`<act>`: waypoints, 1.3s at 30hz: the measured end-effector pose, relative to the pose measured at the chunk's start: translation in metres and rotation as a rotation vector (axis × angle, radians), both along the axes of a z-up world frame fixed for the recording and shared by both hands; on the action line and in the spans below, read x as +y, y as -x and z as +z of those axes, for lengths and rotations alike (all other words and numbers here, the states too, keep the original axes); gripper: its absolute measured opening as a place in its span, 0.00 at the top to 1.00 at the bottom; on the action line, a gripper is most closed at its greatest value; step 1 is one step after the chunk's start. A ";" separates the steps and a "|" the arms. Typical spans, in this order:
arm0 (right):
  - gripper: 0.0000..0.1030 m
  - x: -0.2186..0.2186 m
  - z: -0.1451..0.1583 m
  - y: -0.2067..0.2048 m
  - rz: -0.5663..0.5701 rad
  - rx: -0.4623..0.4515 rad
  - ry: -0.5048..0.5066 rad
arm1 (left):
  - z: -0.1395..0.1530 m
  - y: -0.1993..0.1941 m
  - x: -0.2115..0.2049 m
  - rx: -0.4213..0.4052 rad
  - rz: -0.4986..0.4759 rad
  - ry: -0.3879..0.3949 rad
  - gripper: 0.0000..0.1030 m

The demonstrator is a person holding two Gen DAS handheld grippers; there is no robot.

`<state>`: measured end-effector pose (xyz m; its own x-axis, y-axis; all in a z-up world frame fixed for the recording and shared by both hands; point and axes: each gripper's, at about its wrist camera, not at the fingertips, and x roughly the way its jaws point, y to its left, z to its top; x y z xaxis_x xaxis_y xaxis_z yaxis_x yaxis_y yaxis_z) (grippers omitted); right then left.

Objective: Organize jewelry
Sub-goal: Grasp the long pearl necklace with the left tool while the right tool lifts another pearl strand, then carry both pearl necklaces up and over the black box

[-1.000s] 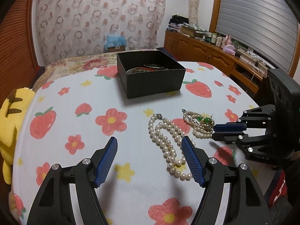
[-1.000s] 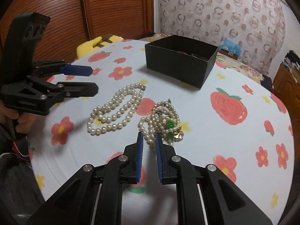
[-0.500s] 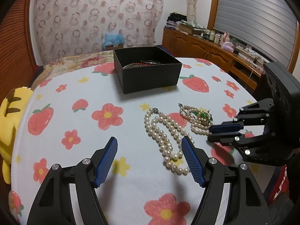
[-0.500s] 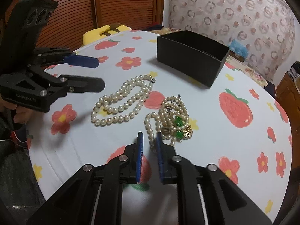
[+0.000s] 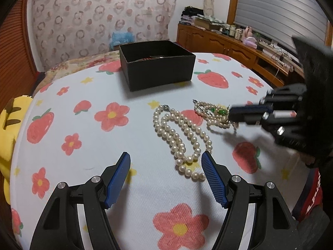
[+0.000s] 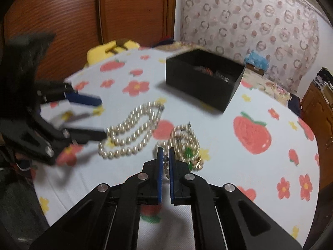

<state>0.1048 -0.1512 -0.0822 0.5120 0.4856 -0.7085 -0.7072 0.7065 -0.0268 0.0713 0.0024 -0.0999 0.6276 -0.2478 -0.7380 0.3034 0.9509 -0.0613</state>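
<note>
A large pearl necklace [image 5: 181,133] [image 6: 131,133] lies looped on the flowered tablecloth. Beside it lies a smaller pearl strand with green stones [image 5: 214,114] [image 6: 187,143]. My right gripper [image 6: 165,156] [image 5: 231,114] is shut on the near end of the small strand; pearls show between its blue pads. My left gripper [image 5: 166,162] [image 6: 100,116] is open and empty, low over the cloth, its right finger [image 5: 212,177] next to the large necklace's near loop. A black open box [image 5: 158,66] [image 6: 204,79] holding some jewelry stands at the far side.
A yellow plush toy [image 5: 8,129] lies at the table's left edge. A wooden sideboard [image 5: 239,50] with clutter runs along the right wall. A patterned curtain [image 5: 100,20] hangs behind the table.
My right gripper moved forward onto the small pearl strand and its fingers closed on it. My left gripper drew back slightly and stayed open.
</note>
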 end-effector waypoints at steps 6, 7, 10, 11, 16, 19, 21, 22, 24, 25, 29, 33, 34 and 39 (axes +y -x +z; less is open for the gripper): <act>0.94 -0.004 0.027 -0.001 -0.021 -0.053 -0.047 | -0.004 0.001 -0.009 0.009 -0.020 -0.020 0.51; 0.94 -0.005 0.030 -0.001 -0.022 -0.057 -0.050 | -0.006 0.002 -0.012 0.012 -0.028 -0.026 0.55; 0.94 -0.007 0.037 -0.002 -0.027 -0.070 -0.056 | -0.008 0.001 -0.015 0.018 -0.036 -0.038 0.68; 0.94 -0.007 0.038 -0.001 -0.027 -0.073 -0.058 | -0.008 0.001 -0.016 0.014 -0.033 -0.049 0.72; 0.94 -0.005 0.047 0.001 -0.025 -0.094 -0.064 | -0.008 0.000 -0.012 0.016 -0.021 -0.057 0.85; 0.94 -0.005 0.051 0.002 -0.023 -0.102 -0.071 | -0.008 -0.003 -0.006 0.021 -0.001 -0.051 0.86; 0.94 -0.004 0.053 0.002 -0.022 -0.105 -0.071 | -0.008 -0.006 -0.003 0.023 0.002 -0.047 0.86; 0.94 -0.004 0.053 0.002 -0.022 -0.106 -0.071 | -0.008 -0.007 -0.003 0.023 0.005 -0.046 0.86; 0.94 -0.004 0.054 0.002 -0.022 -0.107 -0.071 | -0.008 -0.011 -0.001 0.023 0.006 -0.034 0.86; 0.94 -0.004 0.055 0.002 -0.022 -0.109 -0.072 | -0.008 -0.012 -0.001 0.024 0.007 -0.029 0.86; 0.94 -0.002 0.058 0.002 -0.021 -0.114 -0.074 | -0.008 -0.018 0.002 0.028 0.010 -0.015 0.86; 0.94 -0.002 0.063 0.003 -0.021 -0.124 -0.080 | -0.008 -0.019 0.003 0.024 0.004 -0.014 0.93; 0.94 -0.002 0.064 0.002 -0.021 -0.125 -0.081 | -0.006 -0.019 0.003 0.018 0.006 -0.011 0.93; 0.94 0.000 0.074 0.002 -0.018 -0.142 -0.086 | 0.012 -0.015 0.006 -0.032 0.009 0.022 0.94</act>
<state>0.1024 -0.1507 -0.0079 0.6132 0.5310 -0.5849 -0.6878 0.7230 -0.0647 0.0866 0.0086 -0.0876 0.6533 -0.2586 -0.7116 0.2973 0.9520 -0.0730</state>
